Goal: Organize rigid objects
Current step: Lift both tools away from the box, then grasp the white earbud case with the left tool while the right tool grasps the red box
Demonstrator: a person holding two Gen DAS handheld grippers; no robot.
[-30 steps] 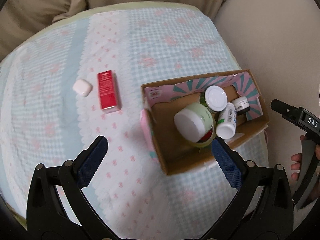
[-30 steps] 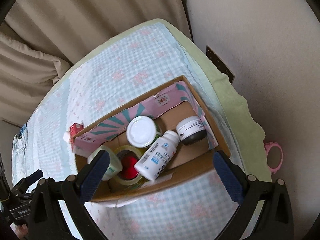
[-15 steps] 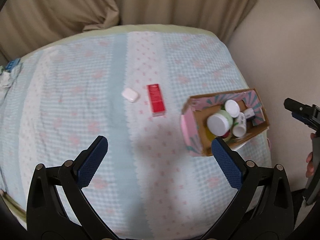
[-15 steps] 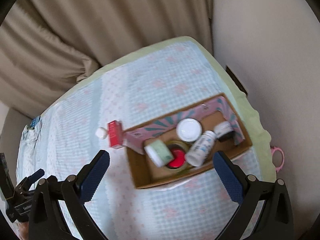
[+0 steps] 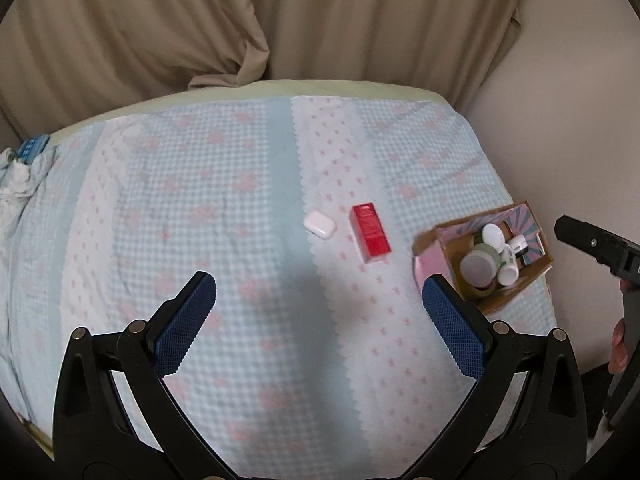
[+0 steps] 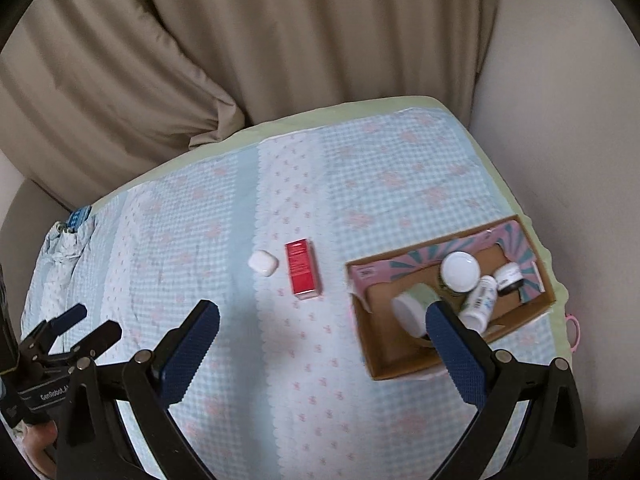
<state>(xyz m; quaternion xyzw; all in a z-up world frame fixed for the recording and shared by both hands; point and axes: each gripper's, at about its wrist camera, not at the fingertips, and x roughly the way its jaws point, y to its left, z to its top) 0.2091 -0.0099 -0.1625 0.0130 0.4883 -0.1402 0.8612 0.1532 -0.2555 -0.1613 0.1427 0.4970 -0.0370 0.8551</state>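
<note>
Red box (image 6: 303, 269) is seen lying flat at frame centre on the checked bedspread (image 6: 400, 184), long axis running up-down in frame, slightly tilted. White case (image 6: 263, 263) is set just left of it. Cardboard box (image 6: 400, 364) at right is filled with jars and a white bottle (image 6: 480, 302). Left gripper (image 5: 318, 312) and right gripper (image 6: 322, 338) are held above the bed, fingers spread wide, nothing gripped.

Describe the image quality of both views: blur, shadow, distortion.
Left wrist: fisheye bends the bed edge, a soft shadow lies on the cloth before the left gripper, and the box is slightly soft. Right wrist: the jars in the box look motion-blurred; the red carton is sharper.
</note>
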